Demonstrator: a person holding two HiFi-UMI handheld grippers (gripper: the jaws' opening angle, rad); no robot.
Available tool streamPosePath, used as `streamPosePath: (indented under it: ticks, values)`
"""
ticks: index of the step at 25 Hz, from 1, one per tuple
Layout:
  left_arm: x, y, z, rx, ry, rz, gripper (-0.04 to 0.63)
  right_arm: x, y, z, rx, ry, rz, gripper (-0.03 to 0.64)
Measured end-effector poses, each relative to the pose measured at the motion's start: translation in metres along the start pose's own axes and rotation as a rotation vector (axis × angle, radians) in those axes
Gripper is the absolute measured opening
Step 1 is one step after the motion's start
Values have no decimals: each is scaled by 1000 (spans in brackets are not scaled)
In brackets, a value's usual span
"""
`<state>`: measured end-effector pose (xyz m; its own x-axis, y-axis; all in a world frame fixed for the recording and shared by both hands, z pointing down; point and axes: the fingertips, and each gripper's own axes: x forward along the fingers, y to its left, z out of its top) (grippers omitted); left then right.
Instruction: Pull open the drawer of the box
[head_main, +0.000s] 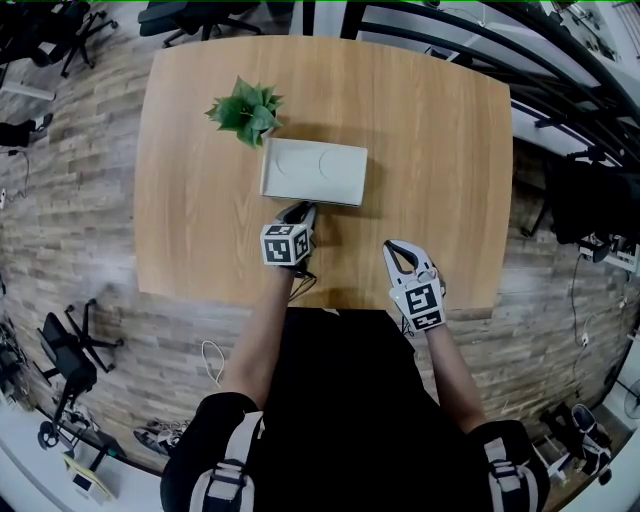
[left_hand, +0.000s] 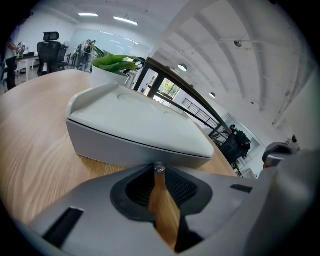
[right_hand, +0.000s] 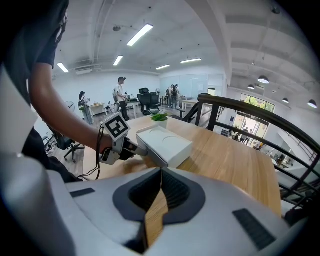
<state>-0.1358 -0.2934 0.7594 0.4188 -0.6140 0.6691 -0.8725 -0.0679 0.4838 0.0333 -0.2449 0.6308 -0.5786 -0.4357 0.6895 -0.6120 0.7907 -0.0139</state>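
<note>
A flat white box (head_main: 315, 170) lies on the wooden table (head_main: 440, 150), left of centre. My left gripper (head_main: 300, 212) is at the box's near side. In the left gripper view the box (left_hand: 135, 125) fills the middle, and the left gripper (left_hand: 159, 172) is shut on a small shiny knob (left_hand: 159, 167) on the drawer front. The drawer front looks flush with the box. My right gripper (head_main: 400, 250) hovers by the near table edge, right of the box, shut with nothing in it. The right gripper view shows the box (right_hand: 165, 141) and the left gripper (right_hand: 142, 150) against it.
A small green potted plant (head_main: 247, 108) stands just behind the box's far-left corner. Bare wood lies to the right of the box and in front of it. Office chairs (head_main: 70, 355) and a dark railing (head_main: 560, 70) surround the table.
</note>
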Motion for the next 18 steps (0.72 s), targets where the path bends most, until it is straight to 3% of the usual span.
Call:
streamPosePath:
  ticks: [18]
  values:
    - [-15, -5, -20, 51, 43, 37, 83, -11, 1, 11, -55, -34, 23, 25]
